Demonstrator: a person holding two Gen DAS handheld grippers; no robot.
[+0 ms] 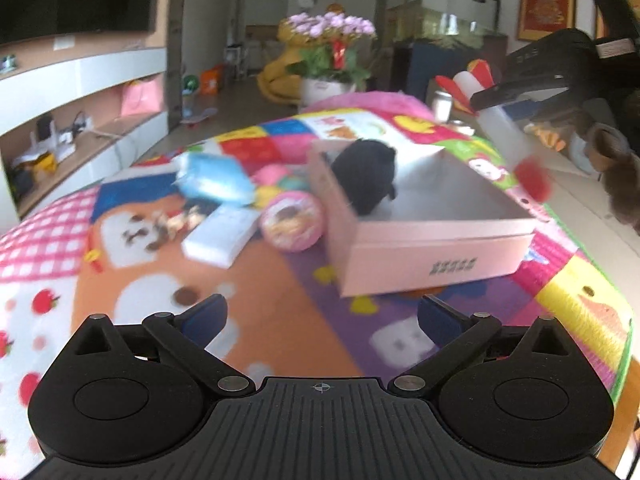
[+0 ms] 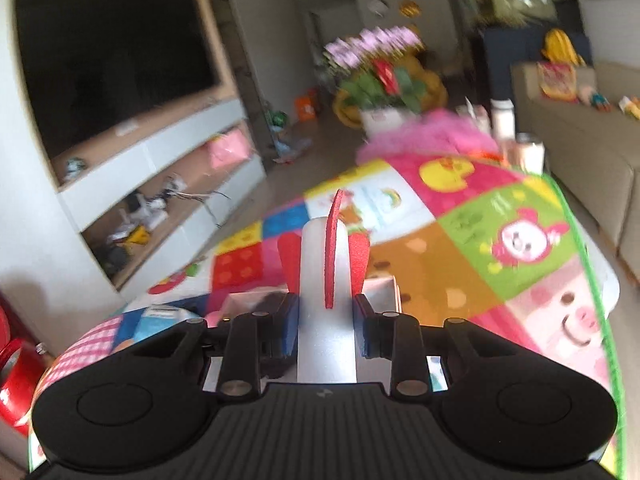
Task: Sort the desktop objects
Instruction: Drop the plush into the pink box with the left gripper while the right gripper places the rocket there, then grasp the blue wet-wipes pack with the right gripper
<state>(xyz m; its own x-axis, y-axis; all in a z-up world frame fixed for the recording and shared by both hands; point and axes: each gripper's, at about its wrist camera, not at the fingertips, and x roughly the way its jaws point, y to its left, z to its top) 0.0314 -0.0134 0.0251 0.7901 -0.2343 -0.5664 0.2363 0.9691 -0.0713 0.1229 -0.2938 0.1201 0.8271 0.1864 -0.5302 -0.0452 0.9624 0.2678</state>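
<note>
An open pink box (image 1: 432, 248) sits on the colourful play mat (image 1: 256, 280), with a black plush toy (image 1: 366, 176) in its far left corner. My left gripper (image 1: 322, 320) is open and empty, low over the mat in front of the box. My right gripper (image 2: 326, 330) is shut on a white foam rocket with red fins (image 2: 326, 276). In the left wrist view the rocket (image 1: 502, 128) hangs tilted above the box's right side, red tip down, held by the right gripper (image 1: 520, 98).
Left of the box lie a round pink tin (image 1: 291, 220), a white carton (image 1: 222, 236), a blue packet (image 1: 214, 178) and small snacks (image 1: 176, 220). A flower pot (image 1: 330, 60) and a jar (image 1: 440, 106) stand at the mat's far end. A sofa (image 2: 592, 160) lies right.
</note>
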